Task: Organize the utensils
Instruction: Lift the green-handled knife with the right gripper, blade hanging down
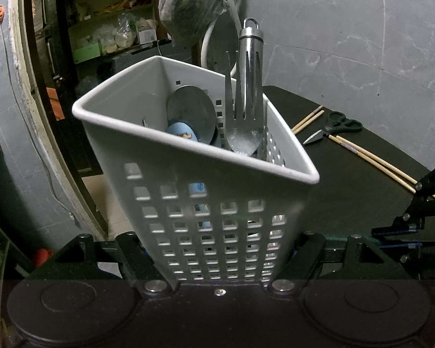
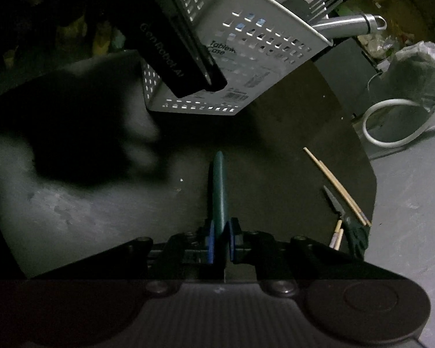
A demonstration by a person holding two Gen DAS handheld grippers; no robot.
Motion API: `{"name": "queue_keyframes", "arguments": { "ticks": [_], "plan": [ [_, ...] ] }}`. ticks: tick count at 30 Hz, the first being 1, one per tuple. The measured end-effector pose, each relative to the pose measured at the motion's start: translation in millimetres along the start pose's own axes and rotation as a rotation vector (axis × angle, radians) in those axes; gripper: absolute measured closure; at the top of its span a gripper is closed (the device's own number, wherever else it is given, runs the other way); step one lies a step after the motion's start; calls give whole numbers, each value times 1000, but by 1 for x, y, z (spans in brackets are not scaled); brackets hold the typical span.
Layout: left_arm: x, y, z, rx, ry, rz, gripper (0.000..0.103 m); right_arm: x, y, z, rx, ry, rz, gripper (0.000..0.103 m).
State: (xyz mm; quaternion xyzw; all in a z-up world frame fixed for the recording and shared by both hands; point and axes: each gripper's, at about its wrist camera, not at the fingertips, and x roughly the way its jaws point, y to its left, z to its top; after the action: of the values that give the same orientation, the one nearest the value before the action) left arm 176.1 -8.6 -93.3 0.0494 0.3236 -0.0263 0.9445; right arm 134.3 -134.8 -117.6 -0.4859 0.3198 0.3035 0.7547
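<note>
While left jaws clamp basket (image 1: pixel 194 203) | right jaws pinch green utensil (image 2: pixel 219 185) | scissors (image 2: pixel 348 220), chopsticks (image 2: pixel 336 185) nearby

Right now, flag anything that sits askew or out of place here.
The white utensil caddy is tipped over at an angle, clamped in the left gripper. Scissors and loose chopsticks lie scattered on the dark table. The right gripper pinches a green handle.
</note>
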Motion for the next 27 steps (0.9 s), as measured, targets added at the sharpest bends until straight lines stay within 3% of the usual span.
{"name": "queue_keyframes", "arguments": {
  "ticks": [5, 15, 19, 27],
  "plan": [
    [0, 0, 0, -1, 0, 1, 25, 2, -16, -3, 99, 6, 72, 92],
    [-1, -1, 0, -2, 0, 7, 25, 15, -97, -31, 547, 18, 332, 92],
    [0, 0, -1, -5, -1, 12, 24, 16, -111, -41, 600, 24, 384, 92],
    [0, -1, -3, -11, -2, 17, 24, 25, -103, -33, 515, 48, 406, 91]
  ]
}}
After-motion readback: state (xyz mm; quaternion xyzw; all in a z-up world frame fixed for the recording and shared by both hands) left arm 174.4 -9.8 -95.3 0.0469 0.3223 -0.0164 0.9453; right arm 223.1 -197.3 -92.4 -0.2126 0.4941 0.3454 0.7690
